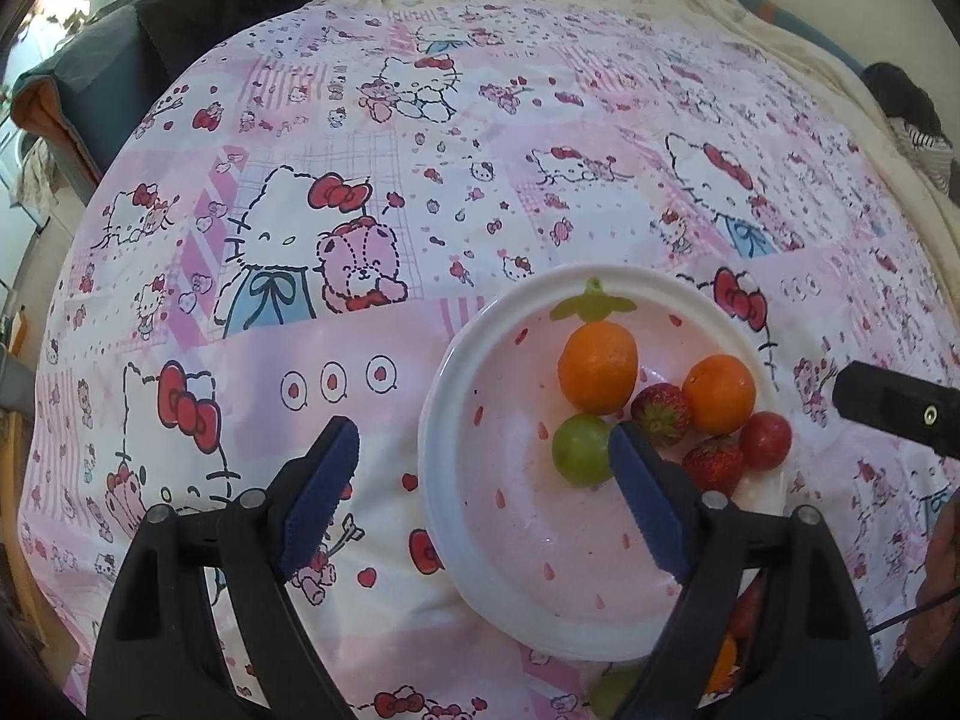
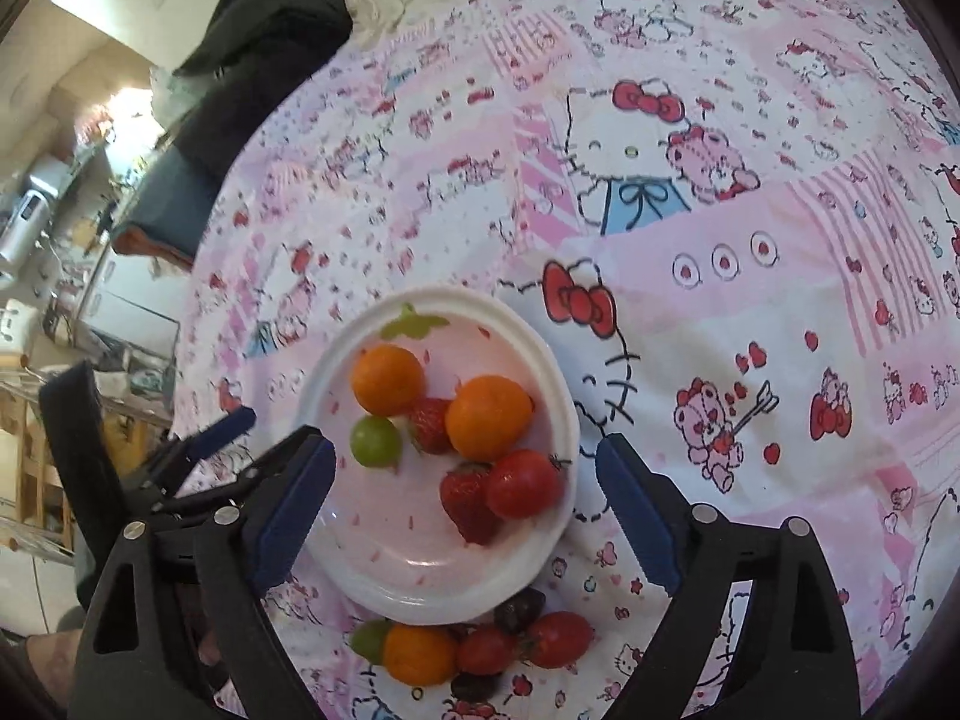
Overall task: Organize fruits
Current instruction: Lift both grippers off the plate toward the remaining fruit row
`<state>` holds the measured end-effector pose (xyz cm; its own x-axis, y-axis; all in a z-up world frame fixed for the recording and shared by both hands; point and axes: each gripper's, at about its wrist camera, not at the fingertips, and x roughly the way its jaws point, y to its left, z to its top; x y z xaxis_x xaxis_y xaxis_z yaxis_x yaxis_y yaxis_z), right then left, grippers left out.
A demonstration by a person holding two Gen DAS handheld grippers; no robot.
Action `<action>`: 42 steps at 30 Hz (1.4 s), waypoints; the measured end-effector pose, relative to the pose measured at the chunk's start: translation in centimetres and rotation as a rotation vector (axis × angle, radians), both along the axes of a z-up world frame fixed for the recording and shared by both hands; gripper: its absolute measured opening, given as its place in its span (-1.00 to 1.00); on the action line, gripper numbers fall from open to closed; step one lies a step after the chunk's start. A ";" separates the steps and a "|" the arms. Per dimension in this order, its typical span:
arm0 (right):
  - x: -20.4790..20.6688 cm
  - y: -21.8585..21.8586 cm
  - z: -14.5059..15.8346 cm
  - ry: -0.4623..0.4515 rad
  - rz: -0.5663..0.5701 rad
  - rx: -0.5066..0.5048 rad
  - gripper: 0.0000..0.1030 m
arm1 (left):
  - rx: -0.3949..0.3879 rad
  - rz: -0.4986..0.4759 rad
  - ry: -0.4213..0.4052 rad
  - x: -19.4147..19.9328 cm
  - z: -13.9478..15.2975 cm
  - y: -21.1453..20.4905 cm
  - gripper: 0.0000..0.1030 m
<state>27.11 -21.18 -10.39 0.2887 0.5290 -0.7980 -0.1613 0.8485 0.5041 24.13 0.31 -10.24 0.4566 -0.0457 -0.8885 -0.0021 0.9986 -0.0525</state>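
Right tongs point(image 2: 465, 516) straddle plate's point(image 2: 543, 564) tomato point(image 2: 523, 485), unclamped.

The plate point(image 2: 558, 396) looked glossy, smooth plastic; the sheet point(image 2: 750, 360) was soft matt printed cloth; the tomato point(image 2: 523, 483) shone smooth.

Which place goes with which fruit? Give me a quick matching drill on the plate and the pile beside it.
Things:
1. green grape
2. cherry tomato
3. orange
4. dark fruit

Places:
A. just under the plate's green leaf print
B. off the plate, on the bedsheet
C. by the plate's right rim
D. left of a strawberry

Pairs: 1-D, 2-C, 3-A, 4-B
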 end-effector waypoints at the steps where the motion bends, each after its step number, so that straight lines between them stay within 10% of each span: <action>1: 0.0 -0.1 0.2 -0.006 -0.004 0.005 0.77 | -0.012 0.008 -0.006 -0.1 0.2 0.1 0.61; 26: -5.1 -3.7 5.4 -0.141 -0.107 0.025 0.78 | -0.106 0.114 -0.261 -6.1 7.6 3.8 0.82; 42: -10.1 -5.2 4.0 -0.044 -0.162 0.060 0.78 | -0.143 0.150 -0.042 -9.8 4.0 3.9 0.82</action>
<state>16.97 -26.37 -6.42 0.4078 0.5192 -0.7511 -0.0482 0.8337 0.5501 14.31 4.17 -6.23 0.5044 -0.0984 -0.8578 -0.1455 0.9696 -0.1968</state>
